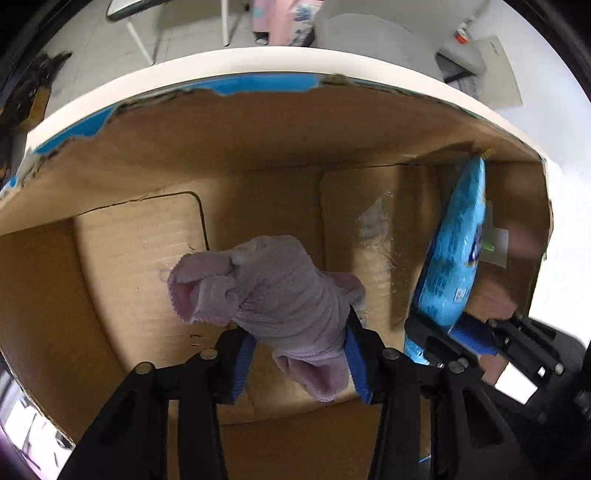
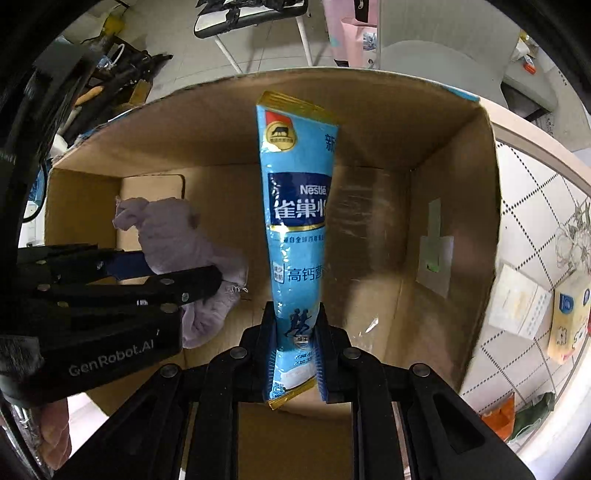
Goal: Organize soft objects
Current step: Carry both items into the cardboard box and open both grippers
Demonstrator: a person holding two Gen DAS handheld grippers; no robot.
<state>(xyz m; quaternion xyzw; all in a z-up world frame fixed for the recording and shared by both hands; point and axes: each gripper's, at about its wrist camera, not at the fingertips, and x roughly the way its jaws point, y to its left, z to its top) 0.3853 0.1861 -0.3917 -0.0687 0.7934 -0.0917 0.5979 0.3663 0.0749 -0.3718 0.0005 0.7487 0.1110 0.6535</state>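
My left gripper (image 1: 301, 334) is shut on a crumpled lilac cloth (image 1: 269, 291) and holds it inside an open cardboard box (image 1: 258, 140). My right gripper (image 2: 295, 325) is shut on the lower end of a blue Nestle pouch (image 2: 297, 206), held upright inside the same box (image 2: 450, 184). The pouch (image 1: 454, 254) shows at the right in the left wrist view, with the right gripper (image 1: 472, 332) below it. The left gripper (image 2: 177, 275) and its cloth (image 2: 184, 243) show at the left in the right wrist view.
The box stands on a table with a white dotted-grid cloth (image 2: 532, 206). To the right of the box lie a white carton (image 2: 517, 302), a yellow packet (image 2: 569, 321) and an orange and a green bag (image 2: 517, 413). Folding stands and clutter sit on the floor beyond (image 2: 251, 22).
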